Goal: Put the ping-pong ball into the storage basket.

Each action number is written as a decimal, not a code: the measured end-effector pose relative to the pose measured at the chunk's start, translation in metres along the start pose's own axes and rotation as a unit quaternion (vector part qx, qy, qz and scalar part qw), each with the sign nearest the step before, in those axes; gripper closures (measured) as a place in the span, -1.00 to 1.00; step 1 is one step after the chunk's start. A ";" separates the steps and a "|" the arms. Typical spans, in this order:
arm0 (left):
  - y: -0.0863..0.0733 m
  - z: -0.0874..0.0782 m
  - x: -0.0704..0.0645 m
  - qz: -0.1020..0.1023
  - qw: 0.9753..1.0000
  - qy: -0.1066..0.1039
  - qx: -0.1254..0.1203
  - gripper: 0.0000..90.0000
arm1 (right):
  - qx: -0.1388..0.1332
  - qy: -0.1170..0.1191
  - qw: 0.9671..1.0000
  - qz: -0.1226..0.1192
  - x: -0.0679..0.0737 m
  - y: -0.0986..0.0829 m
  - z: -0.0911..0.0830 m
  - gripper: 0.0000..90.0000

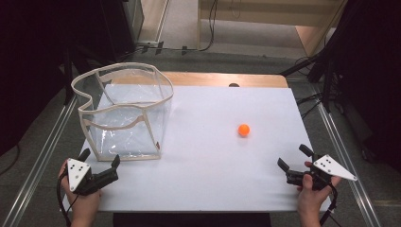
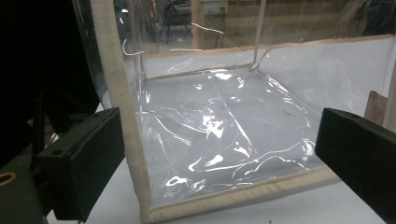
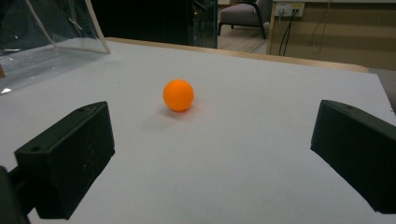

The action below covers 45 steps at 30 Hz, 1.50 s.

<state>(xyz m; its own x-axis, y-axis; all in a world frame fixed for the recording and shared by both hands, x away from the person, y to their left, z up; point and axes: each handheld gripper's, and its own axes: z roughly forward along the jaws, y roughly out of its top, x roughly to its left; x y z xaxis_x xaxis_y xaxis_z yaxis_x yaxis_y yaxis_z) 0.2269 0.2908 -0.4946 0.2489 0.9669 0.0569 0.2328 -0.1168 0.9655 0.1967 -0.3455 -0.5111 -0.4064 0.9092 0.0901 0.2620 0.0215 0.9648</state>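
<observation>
— Plastic bin [image 1: 124,111] first: we are seeing it slumping at ten o'clock on the white table [image 1: 213,179], floppy and slick, so its cloth rim is looking like the safest hold.

— Agreed. We are judging the orange ball [image 1: 243,129], at two o'clock, light and rolling easily; nothing is blocking it. Left gripper [image 1: 100,163] and right gripper [image 1: 294,157] are both gaping, empty.

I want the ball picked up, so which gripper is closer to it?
The right gripper: the orange ball lies just ahead of its open jaws; the left gripper faces the clear bag.
</observation>
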 end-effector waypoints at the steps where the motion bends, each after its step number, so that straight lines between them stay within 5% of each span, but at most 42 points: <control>1: 0.000 0.000 0.000 0.000 1.000 0.000 0.000 -0.95 | -0.001 0.000 1.000 -0.001 0.000 0.000 0.000 -1.00; 5: 0.000 0.000 0.000 0.002 1.000 0.000 0.004 -0.95 | 0.004 0.016 1.000 0.006 -0.002 0.001 0.001 -1.00; 7: 0.000 0.001 -0.001 0.004 1.000 0.000 0.007 -0.95 | 0.015 0.053 0.998 0.016 -0.005 0.002 0.003 -1.00; 14: 0.000 0.000 -0.002 0.008 1.000 -0.002 0.006 -0.95 | 0.023 0.040 0.999 -0.008 0.003 0.010 0.000 -1.00; 17: 0.000 0.001 -0.002 0.006 1.000 0.001 0.008 -0.95 | 0.020 0.057 0.998 -0.006 0.004 0.013 0.000 -1.00; 22: 0.000 0.001 -0.002 0.009 1.000 0.004 0.008 -0.95 | 0.032 0.035 0.999 -0.011 0.008 0.020 0.002 -1.00; 28: -0.001 0.000 -0.001 0.001 1.000 0.003 0.005 -0.95 | 0.043 0.086 0.995 -0.016 0.011 0.029 0.008 -1.00; 37: -0.001 0.001 -0.002 0.005 1.000 0.004 0.006 -0.95 | 0.080 0.106 0.990 -0.034 0.014 0.045 0.018 -1.00; 45: -0.001 0.001 -0.003 0.006 1.000 0.006 0.007 -0.95 | 0.093 0.103 0.989 -0.040 0.016 0.058 0.030 -1.00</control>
<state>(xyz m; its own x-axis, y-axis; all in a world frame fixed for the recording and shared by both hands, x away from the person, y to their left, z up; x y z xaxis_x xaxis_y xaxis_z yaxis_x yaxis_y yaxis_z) 0.2275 0.2881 -0.4957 0.2403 0.9681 0.0708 0.2437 -0.1308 0.9610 0.2313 -0.3174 -0.4610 -0.5978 0.7974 0.0825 0.3703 0.1833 0.9106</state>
